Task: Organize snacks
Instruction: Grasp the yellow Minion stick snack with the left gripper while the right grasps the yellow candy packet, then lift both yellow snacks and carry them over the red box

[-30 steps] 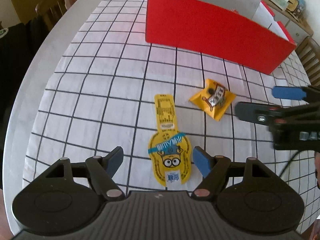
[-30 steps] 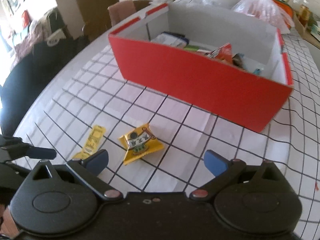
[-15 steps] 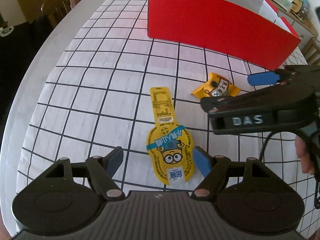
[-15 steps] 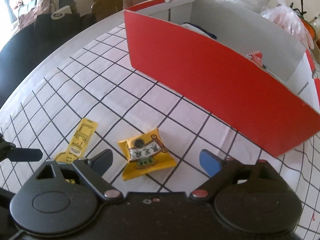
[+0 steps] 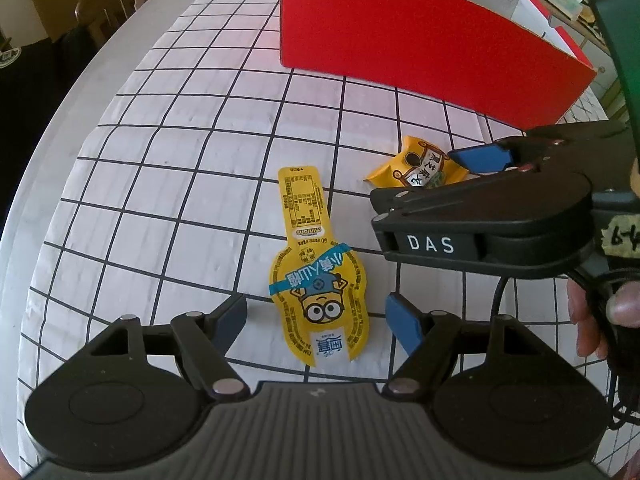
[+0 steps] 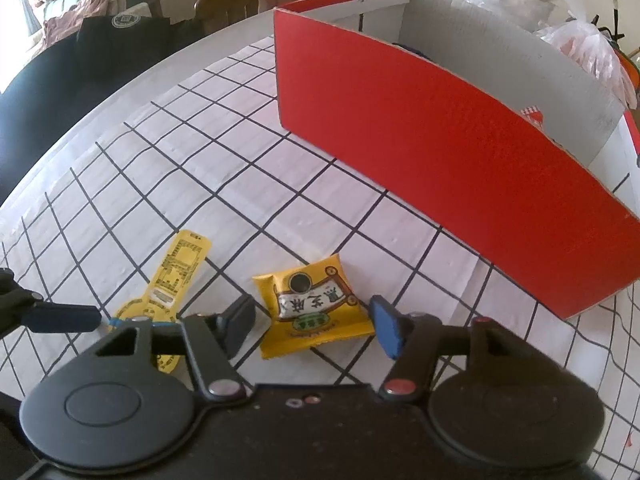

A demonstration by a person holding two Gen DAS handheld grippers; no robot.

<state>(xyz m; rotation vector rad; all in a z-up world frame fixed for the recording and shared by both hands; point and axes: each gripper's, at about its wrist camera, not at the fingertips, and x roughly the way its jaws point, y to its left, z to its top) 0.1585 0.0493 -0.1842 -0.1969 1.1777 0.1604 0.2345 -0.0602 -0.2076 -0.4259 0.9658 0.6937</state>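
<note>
Right gripper [image 6: 312, 326] closing around pillow snack [image 6: 314, 312]; left-wrist view hides it.

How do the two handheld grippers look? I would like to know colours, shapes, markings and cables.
Both grippers are black plastic, each with two round discs at the base and angular link arms tipped with blue pads. The left gripper has a ribbed centre plate. The right gripper carries white letters "DAS", a handwritten label and a black cable.
</note>
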